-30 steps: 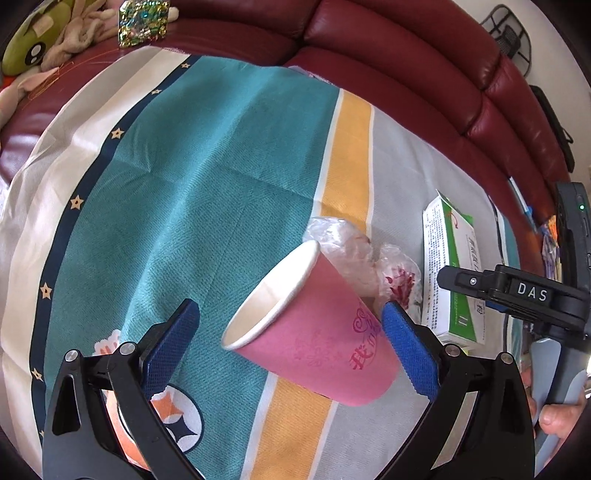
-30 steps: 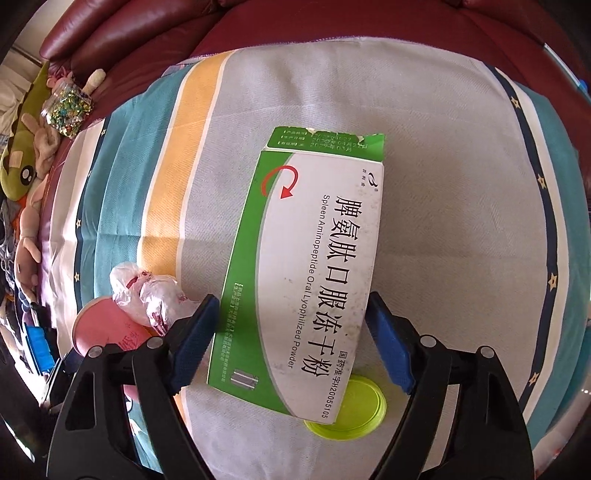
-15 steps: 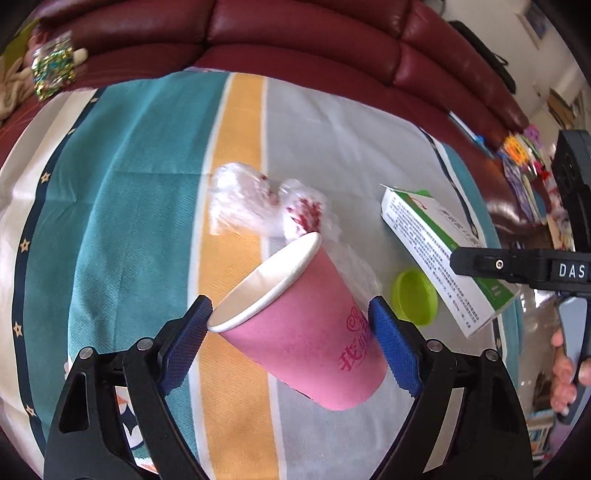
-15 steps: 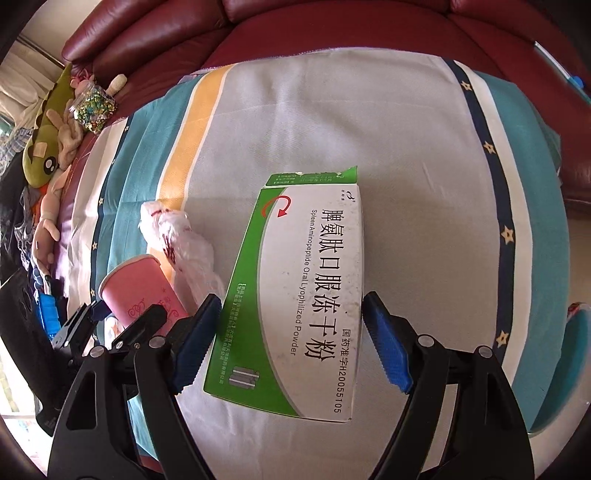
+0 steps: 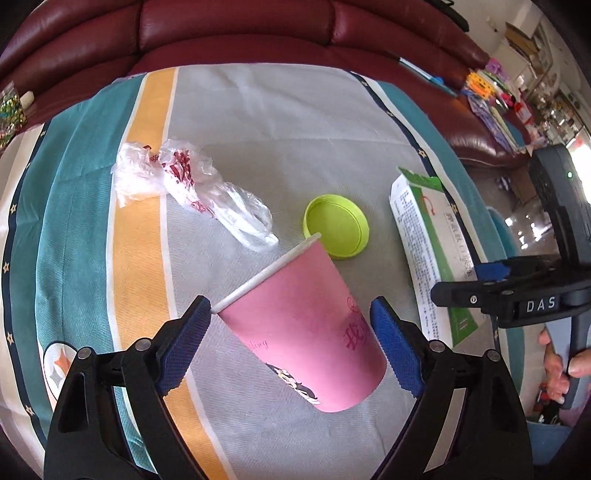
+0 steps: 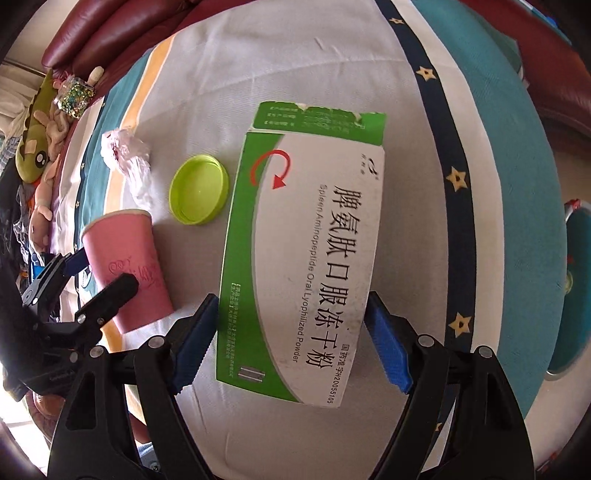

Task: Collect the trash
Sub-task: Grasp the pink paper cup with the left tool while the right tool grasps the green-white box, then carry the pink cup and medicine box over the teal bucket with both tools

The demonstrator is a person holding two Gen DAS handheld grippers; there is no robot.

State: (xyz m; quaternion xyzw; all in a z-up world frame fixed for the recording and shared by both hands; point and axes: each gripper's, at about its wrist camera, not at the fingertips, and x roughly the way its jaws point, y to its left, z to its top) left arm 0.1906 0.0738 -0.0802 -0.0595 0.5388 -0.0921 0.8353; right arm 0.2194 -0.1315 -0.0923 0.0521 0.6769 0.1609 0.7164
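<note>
A pink paper cup (image 5: 303, 332) hangs tilted above the striped cloth between the pads of my left gripper (image 5: 291, 314). The left pad touches its white rim, and the jaws are opening slightly. In the right wrist view the same cup (image 6: 125, 266) shows at the left. My right gripper (image 6: 291, 302) is shut on a green and white medicine box (image 6: 306, 240), pads on its two long sides. That box (image 5: 428, 251) is also in the left wrist view at the right. A lime green lid (image 5: 336, 225) and a crumpled clear plastic bag (image 5: 184, 184) lie on the cloth.
The striped cloth (image 5: 280, 122) covers a dark red leather sofa (image 5: 236, 22). Plush toys (image 6: 33, 147) and a glittery box (image 6: 74, 96) sit at the far left. A person's fingers (image 5: 557, 373) grip the right handle. A teal round object (image 6: 576, 295) is past the cloth's right edge.
Both grippers moved across the cloth with the cup and the box. The green lid, earlier partly under the box, is now in full view. The left wrist rolled, so the cup's mouth shows edge-on.
</note>
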